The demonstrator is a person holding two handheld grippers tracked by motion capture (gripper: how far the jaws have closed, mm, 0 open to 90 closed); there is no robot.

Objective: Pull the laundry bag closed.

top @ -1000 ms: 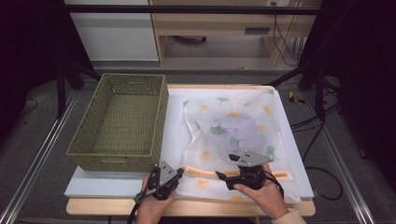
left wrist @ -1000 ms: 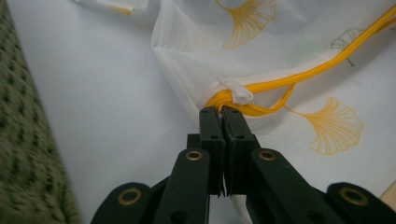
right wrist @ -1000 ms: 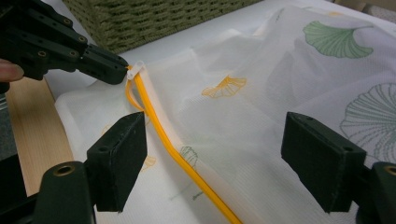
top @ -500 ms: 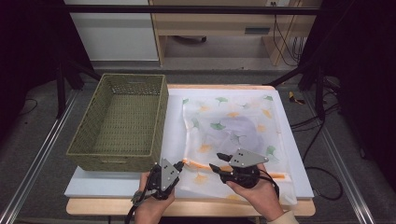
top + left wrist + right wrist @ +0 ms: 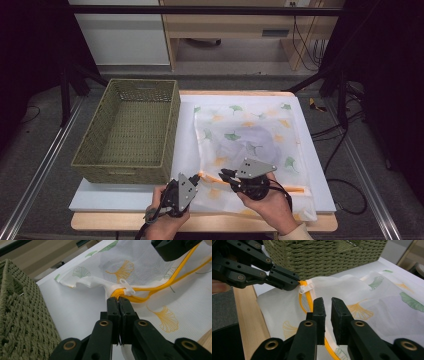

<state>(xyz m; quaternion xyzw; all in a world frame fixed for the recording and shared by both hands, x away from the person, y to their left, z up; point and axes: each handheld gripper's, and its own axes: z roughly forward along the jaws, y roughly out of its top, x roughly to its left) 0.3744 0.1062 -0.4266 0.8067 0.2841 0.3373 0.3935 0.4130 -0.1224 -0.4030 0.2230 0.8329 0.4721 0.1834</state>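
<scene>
My left gripper [image 5: 119, 300] clamped the bag's [image 5: 250, 145] yellow zipper [image 5: 140, 298] end at frame centre, while my right gripper [image 5: 327, 305], jaws just closing, straddled the zipper without pinching it.

Laboratory recording bay, white board [image 5: 150, 200] on a wooden bench beneath the two hand-held grippers, metal floor rails [image 5: 35, 175] to either side of them, black stand legs [image 5: 320, 75] and trailing cables [image 5: 345, 130] beyond, dark surround
</scene>
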